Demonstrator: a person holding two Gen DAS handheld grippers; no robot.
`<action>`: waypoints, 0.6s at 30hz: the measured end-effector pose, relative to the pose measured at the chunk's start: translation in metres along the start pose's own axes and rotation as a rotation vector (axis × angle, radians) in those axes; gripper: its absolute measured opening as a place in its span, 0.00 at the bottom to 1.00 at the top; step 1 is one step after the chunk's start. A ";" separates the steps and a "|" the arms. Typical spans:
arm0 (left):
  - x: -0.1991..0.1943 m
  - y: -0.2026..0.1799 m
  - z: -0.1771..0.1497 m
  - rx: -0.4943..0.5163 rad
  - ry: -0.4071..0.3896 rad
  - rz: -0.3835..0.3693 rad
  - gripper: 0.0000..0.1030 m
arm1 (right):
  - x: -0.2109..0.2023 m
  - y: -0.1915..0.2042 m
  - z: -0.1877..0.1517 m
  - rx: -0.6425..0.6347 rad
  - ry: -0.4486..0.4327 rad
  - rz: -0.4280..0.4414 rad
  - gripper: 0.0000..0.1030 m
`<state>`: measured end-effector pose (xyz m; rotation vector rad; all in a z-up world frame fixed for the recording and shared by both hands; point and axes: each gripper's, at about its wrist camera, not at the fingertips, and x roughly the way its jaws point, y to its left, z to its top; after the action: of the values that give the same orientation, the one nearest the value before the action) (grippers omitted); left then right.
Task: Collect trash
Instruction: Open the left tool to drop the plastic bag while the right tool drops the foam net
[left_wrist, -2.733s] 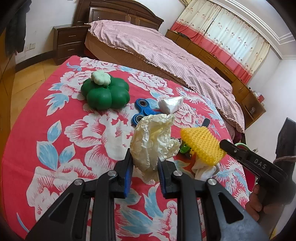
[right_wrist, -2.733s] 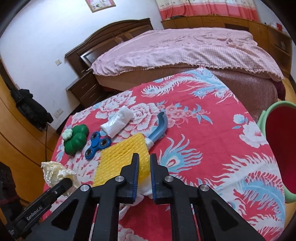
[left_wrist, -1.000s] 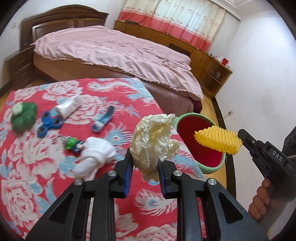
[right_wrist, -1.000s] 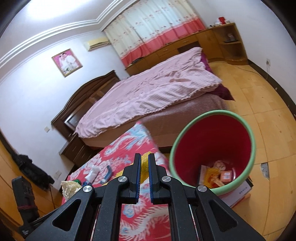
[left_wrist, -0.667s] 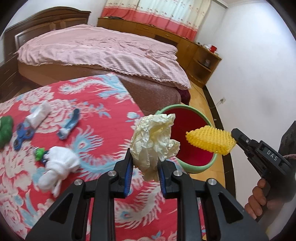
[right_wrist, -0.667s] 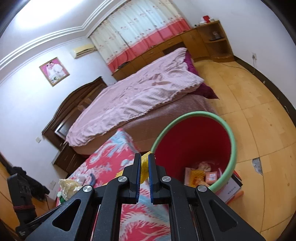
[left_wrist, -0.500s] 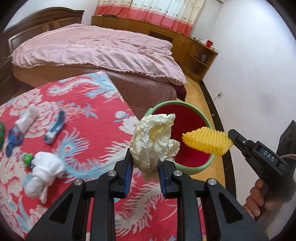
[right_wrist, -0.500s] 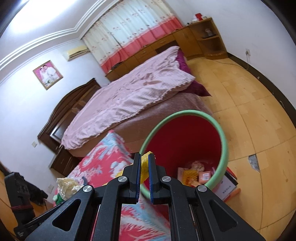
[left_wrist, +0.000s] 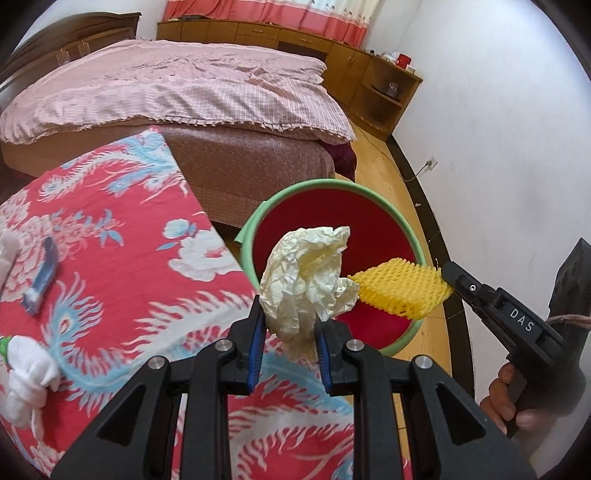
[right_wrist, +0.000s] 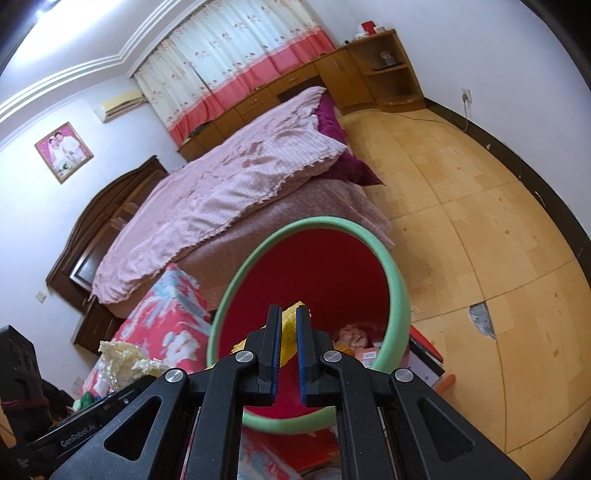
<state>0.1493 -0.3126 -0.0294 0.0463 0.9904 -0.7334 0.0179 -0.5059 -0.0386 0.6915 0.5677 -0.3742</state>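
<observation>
My left gripper (left_wrist: 289, 328) is shut on a crumpled cream paper wad (left_wrist: 306, 284), held above the table's right edge beside the bin. My right gripper (right_wrist: 287, 325) is shut on a yellow foam net sleeve (left_wrist: 400, 291), held over the mouth of the red bin with a green rim (left_wrist: 314, 184). The same bin (right_wrist: 314, 223) fills the middle of the right wrist view, with trash at its bottom (right_wrist: 351, 338). The sleeve (right_wrist: 288, 341) shows between the right fingers. The paper wad (right_wrist: 125, 362) shows at lower left there.
The table has a red floral cloth (left_wrist: 122, 258). On it lie a white knotted cloth (left_wrist: 26, 373) and a blue tube (left_wrist: 42, 275) at the left. A bed with pink cover (left_wrist: 177, 85) stands behind. Wooden floor (right_wrist: 480, 221) lies right of the bin.
Both grippers have carried their trash rightward from the table towards the bin. The yellow sleeve now hangs over the bin's opening, and the paper wad is at the bin's near rim.
</observation>
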 end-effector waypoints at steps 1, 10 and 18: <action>0.003 -0.001 0.001 0.002 0.003 0.000 0.24 | 0.002 -0.002 0.000 0.000 0.001 -0.007 0.08; 0.030 -0.014 0.006 0.036 0.039 0.008 0.24 | 0.014 -0.016 0.003 0.001 0.012 -0.029 0.10; 0.039 -0.020 0.007 0.048 0.047 0.010 0.25 | 0.018 -0.019 0.003 0.005 0.021 -0.028 0.15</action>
<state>0.1562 -0.3514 -0.0494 0.1103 1.0172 -0.7498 0.0237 -0.5243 -0.0573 0.6933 0.5972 -0.3947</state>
